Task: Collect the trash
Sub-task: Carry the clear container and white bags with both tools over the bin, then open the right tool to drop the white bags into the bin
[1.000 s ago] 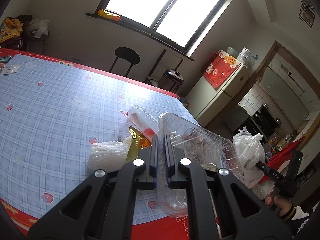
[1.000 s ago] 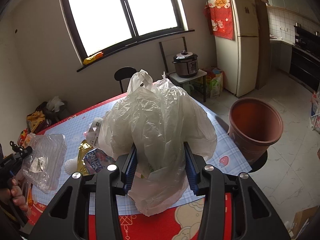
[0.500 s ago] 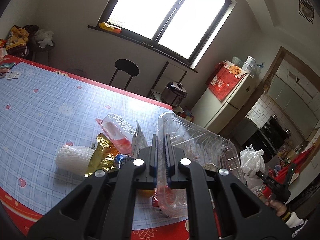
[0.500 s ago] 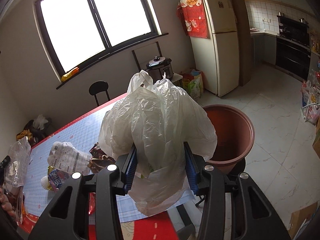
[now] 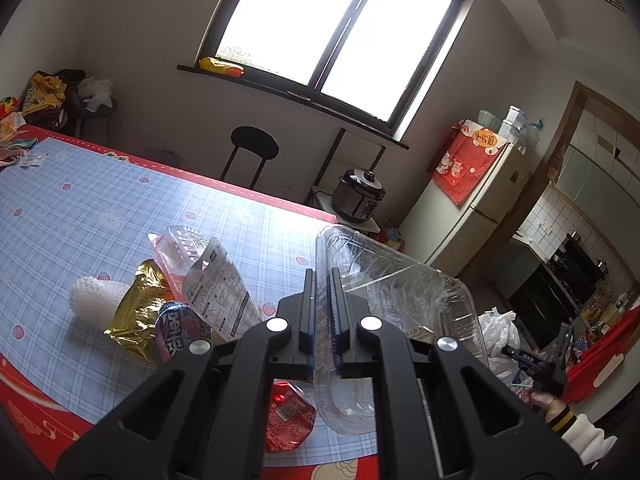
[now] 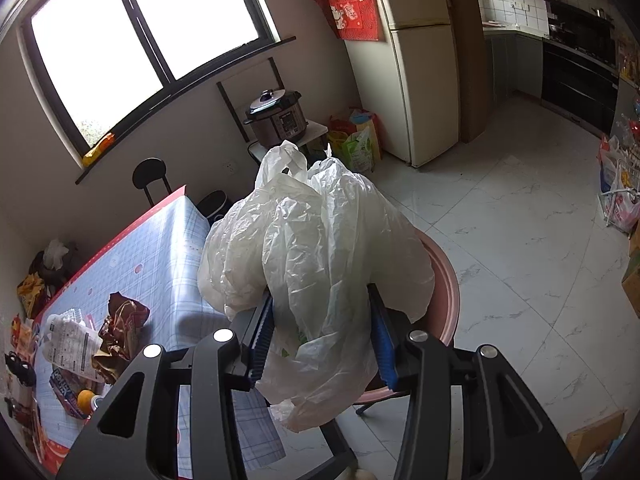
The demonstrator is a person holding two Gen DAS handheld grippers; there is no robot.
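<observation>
My left gripper (image 5: 323,280) is shut on the rim of a clear plastic clamshell tray (image 5: 400,312) and holds it above the table's near right corner. My right gripper (image 6: 322,320) is shut on a crumpled white plastic bag (image 6: 316,256), held beyond the table's end, over a reddish-brown bin (image 6: 442,292) on the floor. On the blue checked tablecloth (image 5: 80,216) lies a pile of trash: a white foam net (image 5: 94,300), a gold wrapper (image 5: 140,312), a printed pouch (image 5: 220,296), a red packet (image 5: 286,416).
A black stool (image 5: 254,146) stands behind the table. A rice cooker (image 6: 278,118) sits on a low stand by the fridge (image 6: 420,60). Bags line the floor at far right (image 6: 620,192). A cardboard box (image 6: 596,436) lies at lower right.
The right gripper has carried the bag rightward off the table to above the bin. The left gripper with the tray has drawn back, so more of the trash pile shows.
</observation>
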